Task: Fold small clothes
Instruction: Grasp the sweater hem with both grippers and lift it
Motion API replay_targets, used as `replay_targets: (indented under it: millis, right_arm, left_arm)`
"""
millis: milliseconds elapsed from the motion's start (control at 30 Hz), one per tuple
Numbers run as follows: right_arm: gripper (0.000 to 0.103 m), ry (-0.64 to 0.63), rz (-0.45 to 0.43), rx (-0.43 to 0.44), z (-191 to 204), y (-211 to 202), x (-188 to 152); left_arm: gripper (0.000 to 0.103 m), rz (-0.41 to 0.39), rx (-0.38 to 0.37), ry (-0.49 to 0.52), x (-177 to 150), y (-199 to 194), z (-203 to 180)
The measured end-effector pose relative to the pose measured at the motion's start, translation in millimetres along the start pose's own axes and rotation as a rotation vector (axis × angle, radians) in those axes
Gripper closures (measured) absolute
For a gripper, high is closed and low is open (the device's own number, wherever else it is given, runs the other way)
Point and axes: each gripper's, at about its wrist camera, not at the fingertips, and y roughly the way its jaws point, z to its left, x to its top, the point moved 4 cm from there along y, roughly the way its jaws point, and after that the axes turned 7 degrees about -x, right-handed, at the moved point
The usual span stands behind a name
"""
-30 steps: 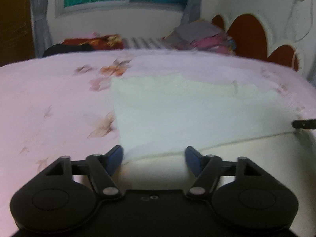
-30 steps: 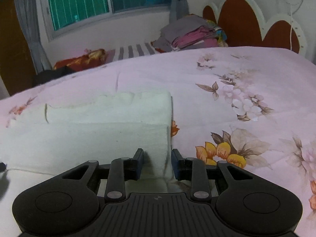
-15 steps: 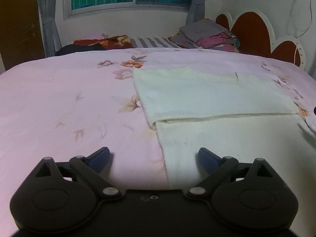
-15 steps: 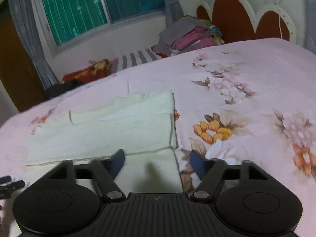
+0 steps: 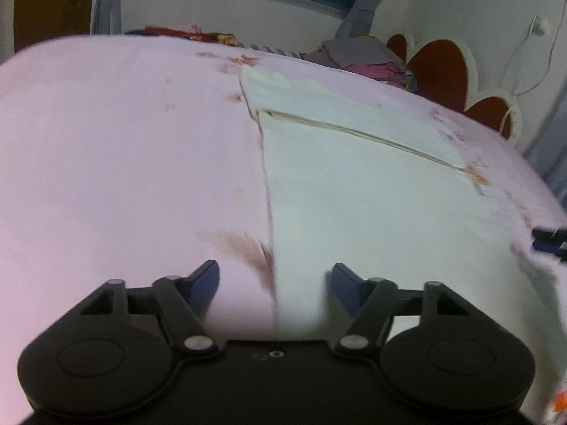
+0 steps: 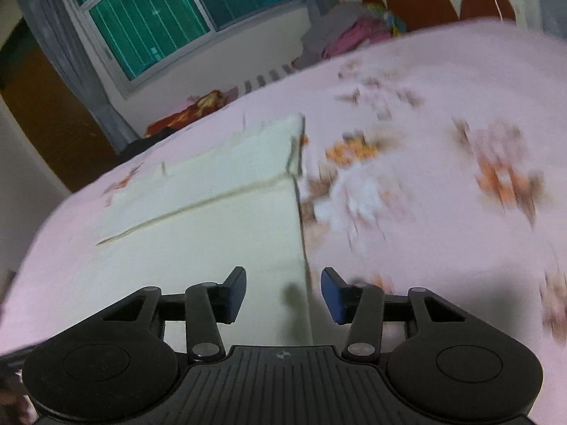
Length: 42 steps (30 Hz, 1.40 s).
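A cream-white cloth (image 5: 372, 191) lies flat on the pink flowered bedsheet (image 5: 124, 148), its far part folded over with a fold edge running across. My left gripper (image 5: 274, 285) is open and empty above the cloth's near left edge. In the right wrist view the same cloth (image 6: 219, 226) shows, and my right gripper (image 6: 283, 294) is open and empty above its near right edge. The right gripper's tip (image 5: 551, 242) shows at the right edge of the left wrist view.
A pile of grey and pink clothes (image 5: 365, 58) lies at the far end of the bed by the red and white headboard (image 5: 443, 71). A red patterned cloth (image 6: 191, 111) lies below the window (image 6: 184, 17). A brown door (image 5: 53, 3) stands at the left.
The right gripper let go of the cloth's edge and opened. Both grippers pulled back and rose toward the cloth's near side. The cloth now lies with its fold laid down.
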Motion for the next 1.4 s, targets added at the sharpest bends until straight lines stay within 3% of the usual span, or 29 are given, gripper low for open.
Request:
replay_targets:
  millis: [67,267,433,533,600,633,667,700,733,833,900,933,1000,1100,1233,1400]
  right_arm:
    - [0.055,0.017,0.039,0.040,-13.2,-15.2,-18.9]
    - [0.055,0.054,0.149,0.123,-40.3,-49.7,-83.2]
    - [0.056,0.160,0.171,0.213,-51.6,-67.9,-109.6]
    - [0.072,0.170,0.201,0.258,-47.1,-71.6,-118.3]
    - [0.075,0.172,0.217,0.280,-43.1,-71.7,-124.2]
    - [0.075,0.174,0.216,0.286,-41.1,-70.7,-126.0]
    - [0.077,0.184,0.217,0.296,-40.4,-70.0,-126.6]
    - [0.082,0.198,0.220,0.310,-40.2,-68.6,-126.4]
    - [0.101,0.200,0.223,0.318,-38.9,-67.8,-125.1]
    - [0.101,0.156,0.171,0.342,-31.5,-78.6,-113.9]
    - [0.101,0.148,0.137,0.343,-31.8,-88.4,-110.3]
    - [0.101,0.127,0.139,0.315,-33.3,-87.2,-111.9]
    - [0.101,0.096,0.194,0.256,-37.2,-73.4,-118.9]
    - [0.101,0.146,0.168,0.293,-42.2,-72.4,-113.8]
    - [0.101,0.113,0.067,0.338,-29.1,-88.6,-80.2]
    - [0.101,0.055,-0.054,0.373,-4.6,-90.8,-16.4]
  left_arm:
    - [0.057,0.006,-0.039,-0.061,-14.5,-14.1,-1.5]
    - [0.057,0.014,-0.141,-0.187,-47.9,-38.2,-2.1]
    - [0.057,0.020,-0.289,-0.343,-68.7,-42.6,4.8]
    - [0.057,0.020,-0.355,-0.399,-75.1,-37.9,4.6]
    - [0.058,0.018,-0.373,-0.393,-80.2,-33.8,-0.4]
    - [0.062,0.016,-0.373,-0.385,-79.8,-30.9,-0.3]
    - [0.078,0.019,-0.363,-0.383,-78.4,-27.1,1.3]
    - [0.102,0.023,-0.362,-0.388,-76.8,-25.4,2.5]
    - [0.099,0.007,-0.362,-0.383,-74.5,-28.2,0.8]
    - [0.099,-0.059,-0.367,-0.375,-69.6,-41.0,-0.7]
    - [0.099,-0.030,-0.312,-0.362,-77.4,-36.2,0.5]
    - [0.099,-0.001,-0.276,-0.357,-83.3,-30.4,2.0]
    - [0.099,-0.027,-0.287,-0.394,-87.8,-31.5,3.7]
    - [0.100,-0.085,-0.293,-0.398,-78.4,-40.6,-1.8]
    - [0.099,-0.191,-0.342,-0.426,-44.3,-54.5,-6.8]
    - [0.099,-0.284,-0.399,-0.389,27.1,-50.7,-20.9]
